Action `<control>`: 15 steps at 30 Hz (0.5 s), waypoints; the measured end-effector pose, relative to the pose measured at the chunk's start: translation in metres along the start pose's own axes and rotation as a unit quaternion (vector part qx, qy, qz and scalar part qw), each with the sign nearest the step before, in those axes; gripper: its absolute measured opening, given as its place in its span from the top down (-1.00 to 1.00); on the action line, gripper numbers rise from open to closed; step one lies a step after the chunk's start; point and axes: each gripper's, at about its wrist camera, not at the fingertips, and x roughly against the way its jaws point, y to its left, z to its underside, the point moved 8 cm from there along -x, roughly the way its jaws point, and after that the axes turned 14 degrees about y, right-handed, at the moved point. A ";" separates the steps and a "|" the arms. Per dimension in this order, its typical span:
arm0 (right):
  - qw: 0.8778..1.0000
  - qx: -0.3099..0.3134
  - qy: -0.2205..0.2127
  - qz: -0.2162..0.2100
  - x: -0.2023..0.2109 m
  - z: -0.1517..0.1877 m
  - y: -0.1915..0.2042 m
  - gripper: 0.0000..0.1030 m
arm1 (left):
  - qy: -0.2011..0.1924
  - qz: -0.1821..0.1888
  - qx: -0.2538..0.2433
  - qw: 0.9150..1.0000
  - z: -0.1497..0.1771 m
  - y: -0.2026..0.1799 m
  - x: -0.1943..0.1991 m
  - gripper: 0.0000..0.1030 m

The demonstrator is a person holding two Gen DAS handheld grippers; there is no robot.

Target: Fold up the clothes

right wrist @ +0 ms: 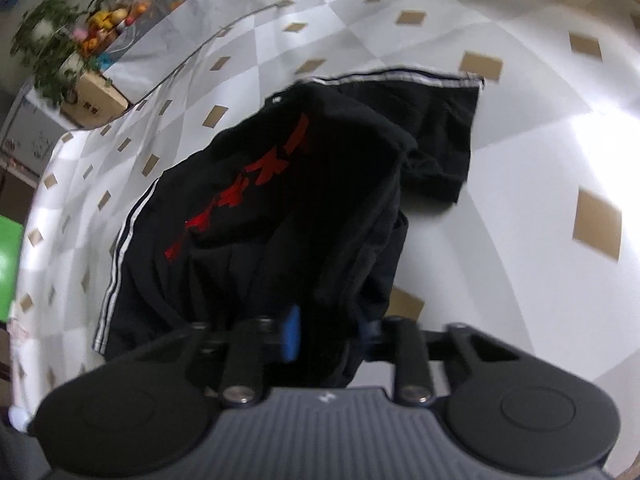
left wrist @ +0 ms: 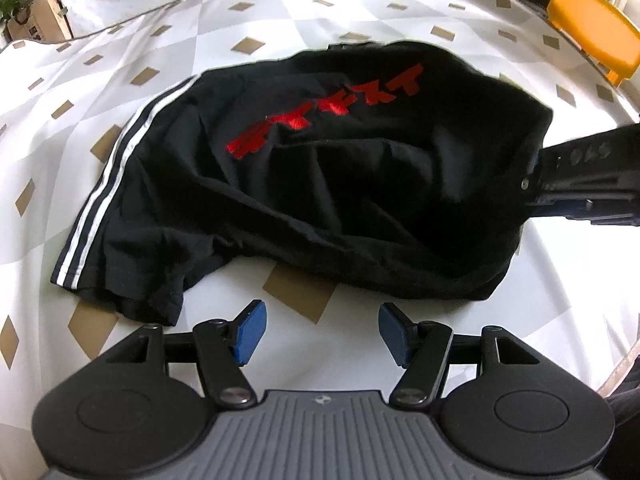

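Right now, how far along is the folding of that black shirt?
Early. Done: the black shirt lies partly doubled over on the checked tablecloth, its red lettering facing up. In hand: the right gripper is clamped on a bunched edge, while the left gripper hangs open, holding nothing. Left: smoothing the wrinkles and squaring the striped sleeve.

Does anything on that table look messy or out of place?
Only the black T-shirt itself: it lies rumpled, not flat, with its red lettering creased. The right gripper has pinched its edge and bunched it up, while the left gripper is open and apart from it.
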 end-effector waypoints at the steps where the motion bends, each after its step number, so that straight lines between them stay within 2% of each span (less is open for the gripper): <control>1: 1.000 0.004 -0.007 -0.005 0.003 -0.002 0.003 0.76 | -0.006 0.001 -0.003 1.000 -0.001 -0.001 0.002 -0.19; 7: 0.998 0.016 -0.031 -0.052 0.016 -0.012 0.016 0.83 | -0.047 0.002 -0.052 0.998 -0.010 -0.023 0.015 -0.19; 12: 0.996 0.012 -0.031 -0.077 0.020 -0.018 0.021 0.83 | -0.084 -0.033 -0.107 0.990 -0.016 -0.038 0.021 -0.19; 15: 0.995 0.010 -0.030 -0.089 0.021 -0.021 0.023 0.83 | -0.090 -0.009 -0.116 0.989 -0.019 -0.043 0.022 -0.19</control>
